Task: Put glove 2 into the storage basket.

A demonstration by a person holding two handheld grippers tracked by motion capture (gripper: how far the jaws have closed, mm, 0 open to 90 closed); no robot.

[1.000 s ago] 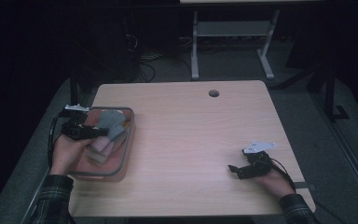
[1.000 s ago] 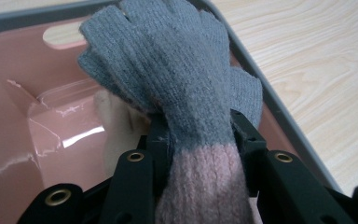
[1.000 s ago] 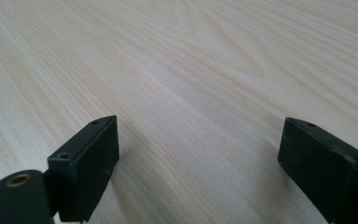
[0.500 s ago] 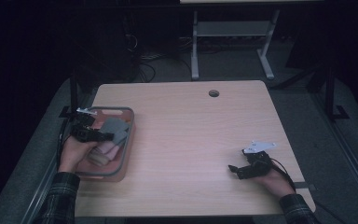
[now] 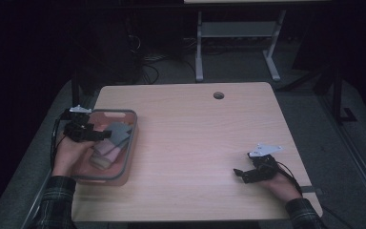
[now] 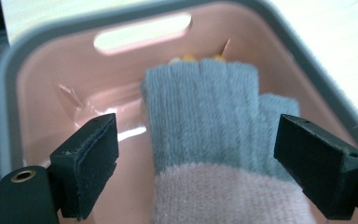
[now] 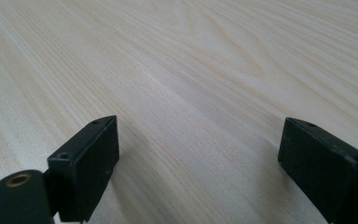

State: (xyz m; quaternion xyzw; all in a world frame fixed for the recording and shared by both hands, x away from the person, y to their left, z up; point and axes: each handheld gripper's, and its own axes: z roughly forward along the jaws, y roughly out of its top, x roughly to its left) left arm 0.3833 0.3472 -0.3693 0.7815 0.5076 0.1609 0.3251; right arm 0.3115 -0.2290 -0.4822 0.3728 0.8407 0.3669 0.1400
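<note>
My left hand-held gripper (image 5: 91, 133) hangs over the near-left part of the pink bin (image 5: 129, 143), jaws spread wide with nothing between them. In the left gripper view the two pads (image 6: 87, 168) stand apart on either side of a knitted sock (image 6: 214, 140), grey at the toe and pink toward the cuff, which lies on the bin floor directly ahead of and below the jaws. Neither pad touches the knit as far as I can see. Beyond the sock, at the far wall under the handle slot (image 6: 142, 32), a bit of yellow (image 6: 189, 58) peeks out; too small for me to name.

Compared with a second ago, this gripper has pulled back toward the near-left rim and now lines up along the sock rather than sitting deeper over the pile. I read that as the approach to a pick: the sock is framed, the grasp not yet made. Next I would lower and close on the grey part, watching that the pads catch the fabric and not the slick bin floor.

Farther out, across the worktop (image 5: 195, 138), my right hand-held gripper (image 5: 247, 175) rests near the front right edge, unmoved over that second. Its jaws are also wide, with bare wood grain between them in the right gripper view.
</note>
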